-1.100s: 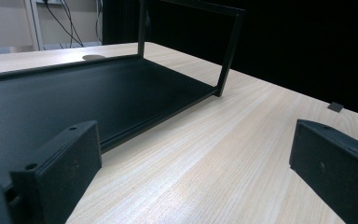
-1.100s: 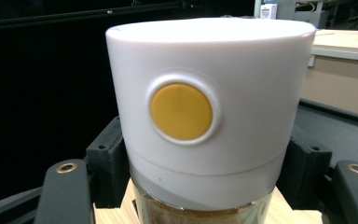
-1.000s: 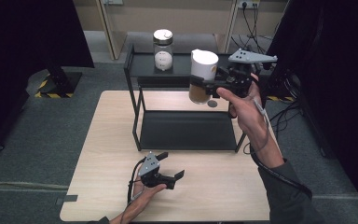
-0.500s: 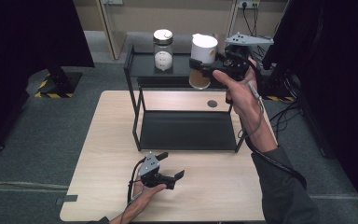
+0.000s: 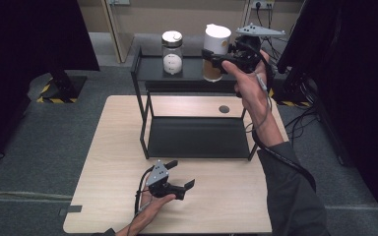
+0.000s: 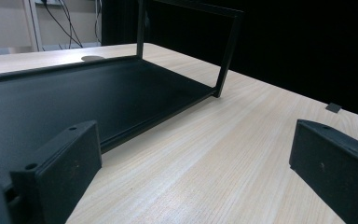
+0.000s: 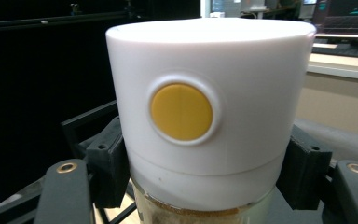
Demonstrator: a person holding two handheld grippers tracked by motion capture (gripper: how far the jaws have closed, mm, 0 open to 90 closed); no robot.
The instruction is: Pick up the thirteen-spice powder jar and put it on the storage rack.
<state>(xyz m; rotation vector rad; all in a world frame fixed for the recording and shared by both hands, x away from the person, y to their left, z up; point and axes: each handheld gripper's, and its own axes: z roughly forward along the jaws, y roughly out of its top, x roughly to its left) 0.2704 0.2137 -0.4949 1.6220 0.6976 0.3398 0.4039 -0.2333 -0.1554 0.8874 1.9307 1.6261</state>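
Down at about six o'clock on the wooden surface (image 5: pixel 108 162), our left gripper (image 5: pixel 179 179) rests with its jaws spread wide and nothing between them, pointing toward the black two-tier rack (image 5: pixel 197 137). On the rack's top shelf, at twelve o'clock, stands a glass jar with a metal lid (image 5: pixel 172 54). Toward one o'clock, our right gripper (image 5: pixel 216 61) is clamped on a white-lidded jar (image 7: pixel 205 112), holding it upright at the top shelf; we cannot tell whether it touches.
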